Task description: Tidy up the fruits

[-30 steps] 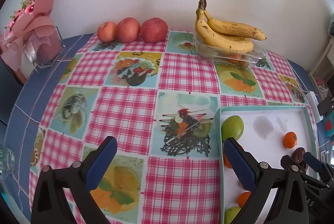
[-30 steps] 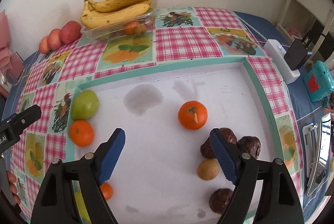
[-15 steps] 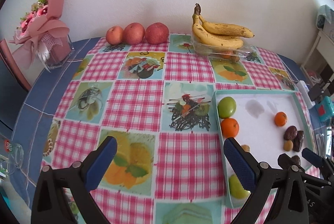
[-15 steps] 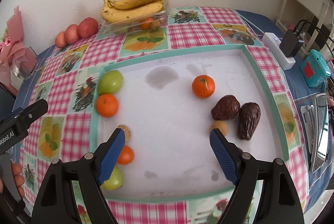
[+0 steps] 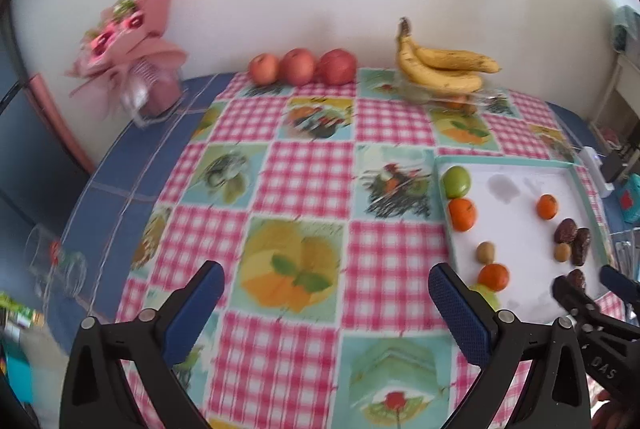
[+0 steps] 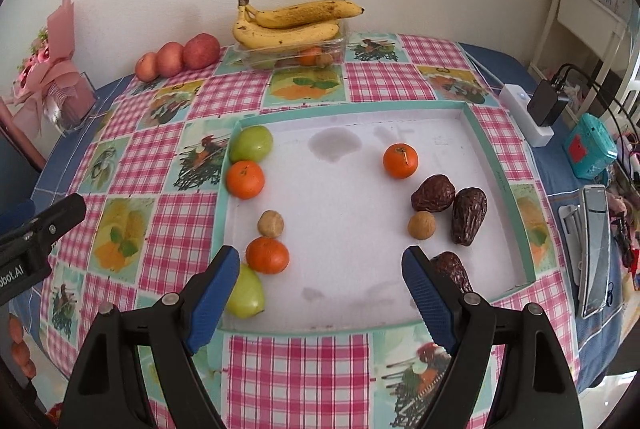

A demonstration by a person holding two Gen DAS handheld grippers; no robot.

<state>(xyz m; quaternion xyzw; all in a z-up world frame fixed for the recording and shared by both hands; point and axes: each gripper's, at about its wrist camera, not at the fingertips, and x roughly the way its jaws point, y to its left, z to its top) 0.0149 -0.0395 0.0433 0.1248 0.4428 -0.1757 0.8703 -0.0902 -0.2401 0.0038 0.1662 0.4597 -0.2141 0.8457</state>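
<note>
Meanwhile both grippers, left gripper [image 5: 326, 289] and right gripper [image 6: 320, 273], have drawn back, jaws spread and empty; fruits lie loose in the tray [image 6: 360, 327] ahead of the right gripper: sorted or unsorted, unclear.

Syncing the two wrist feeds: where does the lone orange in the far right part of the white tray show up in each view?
Left wrist: the lone orange sits right of centre, on the tray, above the dark dates.
Right wrist: the same orange sits just right of centre in the upper half of the tray.
Shared landmark: the banana bunch on the clear container by the wall.
</note>
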